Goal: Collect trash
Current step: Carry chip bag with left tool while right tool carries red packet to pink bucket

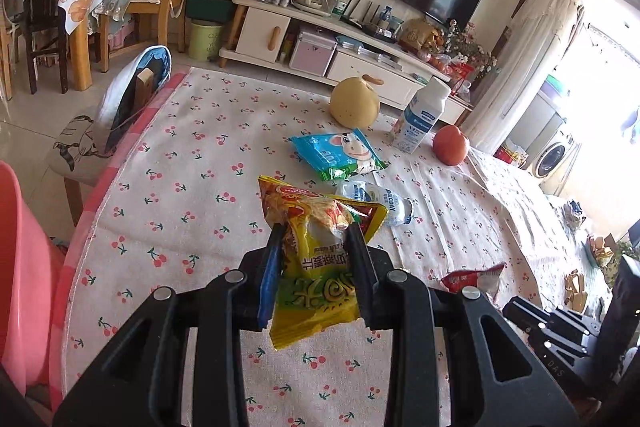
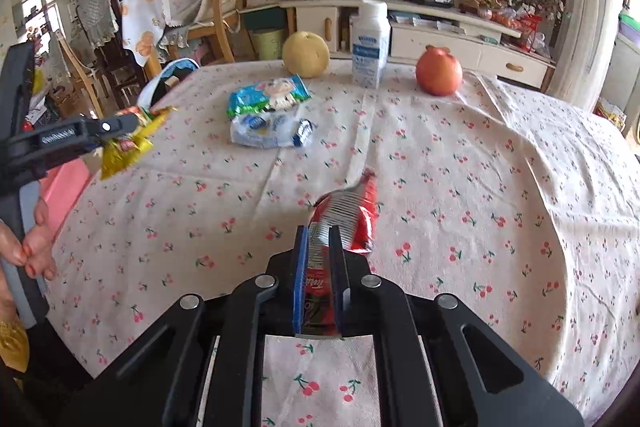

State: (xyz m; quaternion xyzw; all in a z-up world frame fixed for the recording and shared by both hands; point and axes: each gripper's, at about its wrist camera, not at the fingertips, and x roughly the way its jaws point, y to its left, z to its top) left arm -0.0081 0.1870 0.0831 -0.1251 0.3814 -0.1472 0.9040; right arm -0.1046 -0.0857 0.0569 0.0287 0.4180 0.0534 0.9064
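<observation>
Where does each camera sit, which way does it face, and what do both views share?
Left wrist view: sits on the left gripper, facing along its fingers across the cherry-print tablecloth toward the television stand; it grips a yellow noodle packet.
Right wrist view: sits on the right gripper, facing the same way, gripping a red foil wrapper; the person's left hand shows.
Shared: blue-green snack packet, white milk carton, red-orange fruit.

My two wrist cameras look forward along their fingers, close over the table (image 1: 192, 155), sharing its far fruit.
</observation>
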